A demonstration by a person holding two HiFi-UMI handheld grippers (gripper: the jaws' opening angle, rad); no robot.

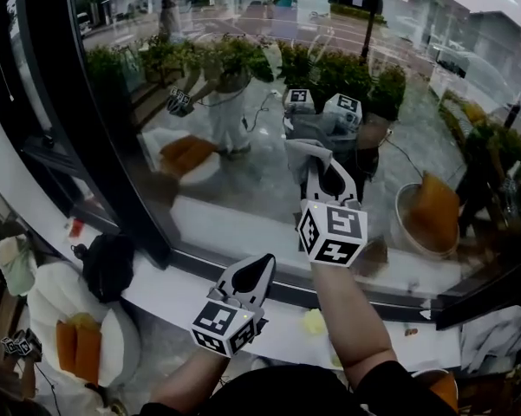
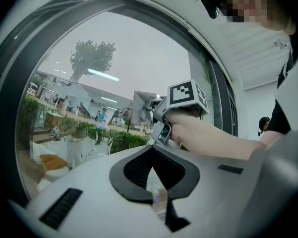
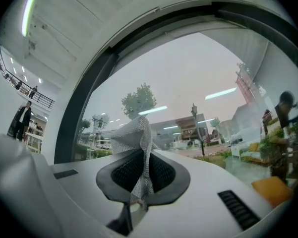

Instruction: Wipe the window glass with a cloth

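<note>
While the head view just shows the right gripper [image 1: 329,173] held up at the glass [image 1: 243,180] on an outstretched arm, its own view shows the jaws pinching a grey mesh cloth [image 3: 138,143], crumpled and poking up toward the glass. The left gripper [image 1: 260,271] sits lower, back from the glass, with its jaws pressed together and empty. Its view catches the right hand [image 2: 188,130].

R gripper [image 3: 140,190]: jaws closed on grey mesh cloth [image 3: 134,143], pinched low, top flaring up w/ folds. Window glass [image 3: 188,83] directly ahead; dark frame [image 3: 72,118] at left. Trees, buildings visible thru glass.
</note>
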